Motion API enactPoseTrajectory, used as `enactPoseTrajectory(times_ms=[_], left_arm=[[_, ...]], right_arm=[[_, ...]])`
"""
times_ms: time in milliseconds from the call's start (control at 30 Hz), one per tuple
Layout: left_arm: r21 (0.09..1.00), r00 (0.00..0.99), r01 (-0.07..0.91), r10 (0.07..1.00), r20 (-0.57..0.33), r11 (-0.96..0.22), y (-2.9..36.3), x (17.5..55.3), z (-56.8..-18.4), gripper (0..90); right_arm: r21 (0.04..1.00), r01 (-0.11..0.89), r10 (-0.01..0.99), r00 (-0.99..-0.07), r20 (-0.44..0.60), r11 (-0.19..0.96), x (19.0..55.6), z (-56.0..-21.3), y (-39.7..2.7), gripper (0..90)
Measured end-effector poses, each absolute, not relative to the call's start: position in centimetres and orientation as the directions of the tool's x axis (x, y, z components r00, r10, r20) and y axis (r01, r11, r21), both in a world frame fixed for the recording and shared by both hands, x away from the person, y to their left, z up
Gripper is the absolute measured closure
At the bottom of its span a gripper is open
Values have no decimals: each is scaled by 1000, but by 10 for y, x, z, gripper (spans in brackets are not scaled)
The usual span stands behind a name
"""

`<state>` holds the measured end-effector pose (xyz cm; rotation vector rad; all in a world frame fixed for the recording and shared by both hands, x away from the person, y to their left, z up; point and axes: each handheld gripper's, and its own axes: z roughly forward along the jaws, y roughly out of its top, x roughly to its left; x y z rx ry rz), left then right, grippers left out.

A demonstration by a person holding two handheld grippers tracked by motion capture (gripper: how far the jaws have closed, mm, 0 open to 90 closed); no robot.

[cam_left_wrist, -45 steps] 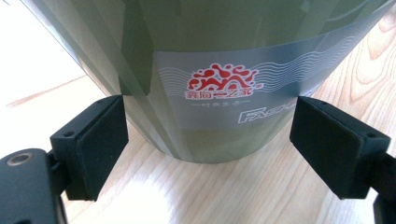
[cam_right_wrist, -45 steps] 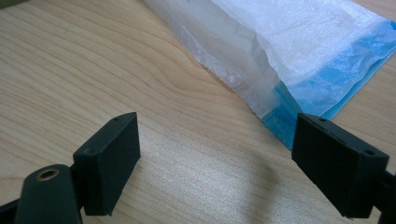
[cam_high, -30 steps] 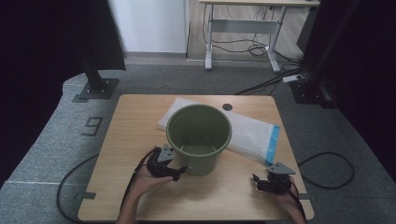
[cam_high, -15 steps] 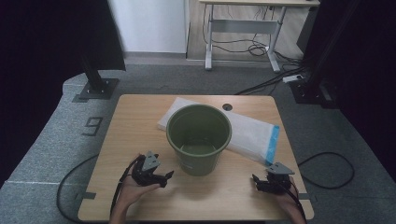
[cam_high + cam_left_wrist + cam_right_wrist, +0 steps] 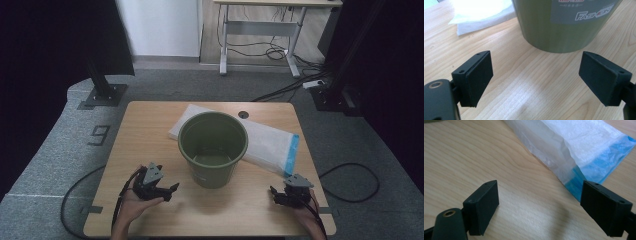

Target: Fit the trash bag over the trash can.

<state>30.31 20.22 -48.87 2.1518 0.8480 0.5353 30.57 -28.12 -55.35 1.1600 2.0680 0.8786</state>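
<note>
**Both tongs spread wide near the table's front edge**

A green bucket (image 5: 213,148) stood upright at the middle of the wooden table (image 5: 150,125), partly on a white plastic bag with a blue end (image 5: 272,145) that ran toward the right edge. The left gripper (image 5: 170,190) sat near the front-left corner, just beside the bucket, jaws wide apart and holding nothing. The right gripper (image 5: 276,194) rested near the front-right corner, jaws likewise apart and empty, close to the bag's blue end.
</note>
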Motion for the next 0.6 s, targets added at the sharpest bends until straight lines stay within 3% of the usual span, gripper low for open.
enactPoseTrajectory(times_ms=[233,600], left_arm=[[737,694,435,714,91,-517,207,309,-502,122],[728,692,452,718,78,-515,210,318,-507,127]], right_arm=[[809,453,878,-452,-154,375,323,-540,-266,166],[799,445,855,-494,-157,404,382,-529,-241,195]])
